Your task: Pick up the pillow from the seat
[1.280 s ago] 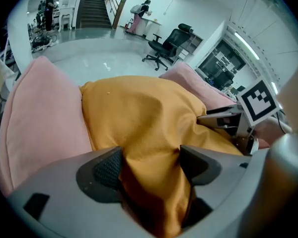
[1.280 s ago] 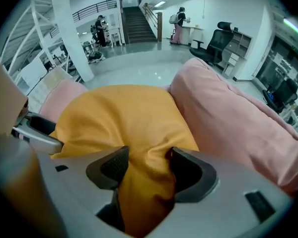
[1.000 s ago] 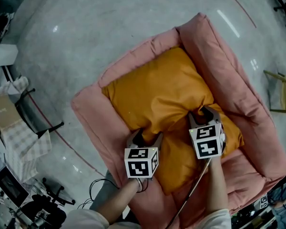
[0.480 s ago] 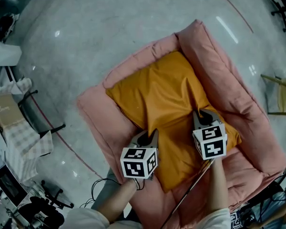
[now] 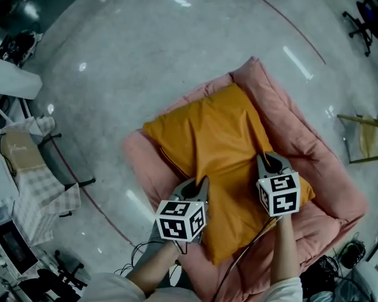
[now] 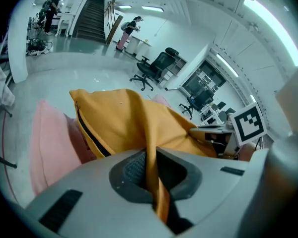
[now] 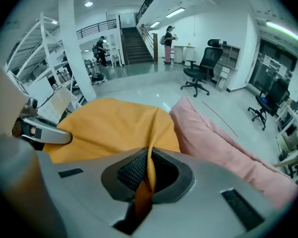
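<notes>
From the head view, the orange pillow (image 5: 217, 140) lies on the pink seat (image 5: 315, 162), with the left gripper (image 5: 200, 182) at its 7 o'clock edge and the right gripper (image 5: 264, 159) at 5 o'clock. In the left gripper view, the jaws are nearly together, pinching a fold of pillow cloth. In the right gripper view, the jaws likewise clamp a thin orange fold.

A: Most of the seat (image 5: 321, 168) is covered by the pillow (image 5: 217, 143) — near corner partly behind the right forearm (image 5: 288, 244).
B: Noted. The people (image 7: 168, 37) by the stairs (image 7: 134, 46) — too small to tell their activity.
</notes>
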The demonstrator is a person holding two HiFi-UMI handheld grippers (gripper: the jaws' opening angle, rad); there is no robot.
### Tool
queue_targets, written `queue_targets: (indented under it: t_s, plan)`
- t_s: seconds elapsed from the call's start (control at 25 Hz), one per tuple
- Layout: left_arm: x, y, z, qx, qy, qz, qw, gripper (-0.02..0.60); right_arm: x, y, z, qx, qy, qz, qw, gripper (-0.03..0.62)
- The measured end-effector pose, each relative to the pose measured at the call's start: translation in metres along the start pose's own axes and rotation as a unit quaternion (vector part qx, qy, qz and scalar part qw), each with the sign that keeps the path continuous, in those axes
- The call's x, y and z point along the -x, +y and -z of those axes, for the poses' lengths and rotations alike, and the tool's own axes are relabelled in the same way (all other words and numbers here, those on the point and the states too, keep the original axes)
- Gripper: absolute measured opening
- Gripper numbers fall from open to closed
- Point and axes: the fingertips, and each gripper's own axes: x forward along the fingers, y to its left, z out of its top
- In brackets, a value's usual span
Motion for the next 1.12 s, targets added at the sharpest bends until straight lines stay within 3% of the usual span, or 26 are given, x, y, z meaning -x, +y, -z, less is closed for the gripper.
queue_targets:
  t_s: [0.32,0.64,0.8,1.12]
  plan:
    - [0.078,-0.014,-0.052,-0.052,-0.057,-0.004,0.9970,0.018,0.076,0.032,-0.061,-0.028,-0.102,0.001,0.994,0.032]
    - [0.179,-0.056,-0.108,-0.131,-0.140,-0.004,0.9814,0.018,0.181,0.062,-0.129,-0.016,-0.216,0.015,0.976,0.032]
    - [0.229,-0.069,-0.110,-0.158,-0.178,-0.034,0.9706,0.018,0.221,0.087,-0.140,-0.008,-0.250,-0.004,0.968,0.032]
    - [0.325,-0.043,-0.088,-0.147,-0.226,-0.094,0.9583,0.018,0.256,0.173,-0.152,0.019,-0.302,-0.052,0.952,0.032]
